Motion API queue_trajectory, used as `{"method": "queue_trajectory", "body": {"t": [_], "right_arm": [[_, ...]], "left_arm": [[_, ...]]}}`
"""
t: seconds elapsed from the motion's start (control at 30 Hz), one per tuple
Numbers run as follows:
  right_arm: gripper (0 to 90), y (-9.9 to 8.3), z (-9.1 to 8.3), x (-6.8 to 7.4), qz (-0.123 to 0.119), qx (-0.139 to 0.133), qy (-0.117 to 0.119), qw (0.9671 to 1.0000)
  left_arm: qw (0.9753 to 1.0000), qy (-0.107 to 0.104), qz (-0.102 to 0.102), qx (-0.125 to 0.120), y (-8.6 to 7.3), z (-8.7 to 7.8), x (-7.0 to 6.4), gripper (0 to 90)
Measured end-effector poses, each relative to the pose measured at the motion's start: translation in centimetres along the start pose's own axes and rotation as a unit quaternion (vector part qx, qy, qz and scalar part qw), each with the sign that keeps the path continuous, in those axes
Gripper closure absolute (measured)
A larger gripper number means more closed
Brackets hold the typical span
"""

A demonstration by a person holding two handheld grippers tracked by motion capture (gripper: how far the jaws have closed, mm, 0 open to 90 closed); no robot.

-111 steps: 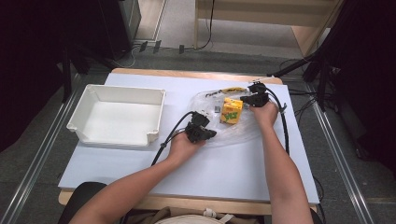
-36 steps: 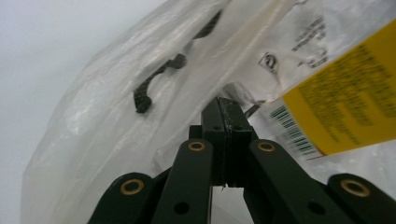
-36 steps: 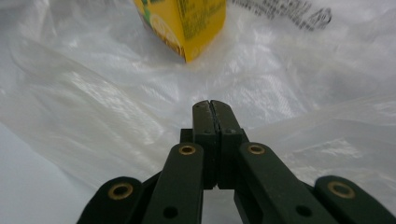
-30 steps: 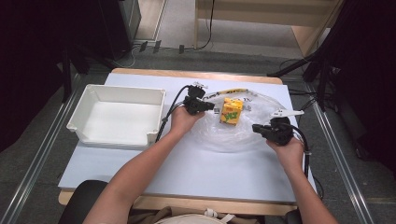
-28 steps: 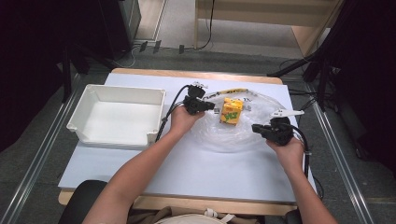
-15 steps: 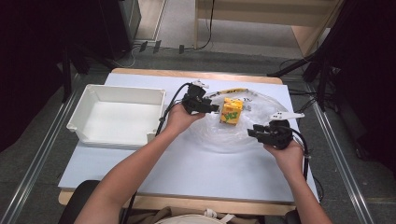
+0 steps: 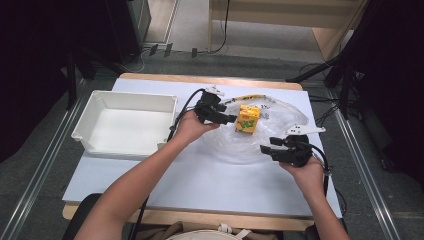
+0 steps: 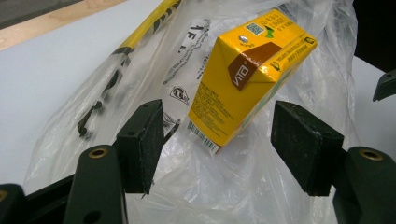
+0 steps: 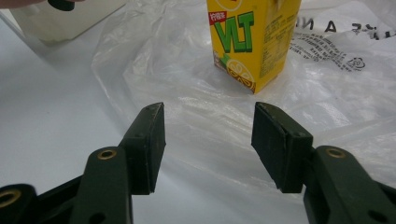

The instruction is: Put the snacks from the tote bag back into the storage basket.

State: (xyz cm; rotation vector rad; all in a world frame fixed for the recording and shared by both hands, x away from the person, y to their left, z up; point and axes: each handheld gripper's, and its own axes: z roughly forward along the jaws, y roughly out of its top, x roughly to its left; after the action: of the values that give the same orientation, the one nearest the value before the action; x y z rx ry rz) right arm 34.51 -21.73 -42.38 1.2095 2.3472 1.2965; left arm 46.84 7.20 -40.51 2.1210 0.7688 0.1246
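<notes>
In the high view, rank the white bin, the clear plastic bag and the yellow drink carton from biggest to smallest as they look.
1. White bin, largest.
2. Clear plastic bag, close behind; its see-through edges are hard to trace.
3. Yellow drink carton, plainly smallest.
</notes>
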Motion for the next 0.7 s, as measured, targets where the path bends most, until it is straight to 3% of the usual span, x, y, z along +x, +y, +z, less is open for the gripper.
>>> {"method": "queue_trajectory", "body": {"t": [0.27, 0.4, 0.7], "right_arm": [[45.0, 0.0, 0.5, 0.5, -0.008, 0.007, 0.008, 0.9999], [45.0, 0.0, 0.4, 0.5, -0.008, 0.006, 0.008, 0.9999], [45.0, -0.1, 0.4, 0.3, -0.005, 0.004, 0.01, 0.9999]], "left_arm": [[0.9999, -0.014, 0.003, -0.01, 0.1, 0.4, -0.2, 34.2], [0.9998, -0.018, 0.011, 0.0, 0.5, 0.8, -0.4, 34.3], [0.9989, -0.04, 0.022, -0.014, 0.8, 3.0, -0.6, 29.3]]}}
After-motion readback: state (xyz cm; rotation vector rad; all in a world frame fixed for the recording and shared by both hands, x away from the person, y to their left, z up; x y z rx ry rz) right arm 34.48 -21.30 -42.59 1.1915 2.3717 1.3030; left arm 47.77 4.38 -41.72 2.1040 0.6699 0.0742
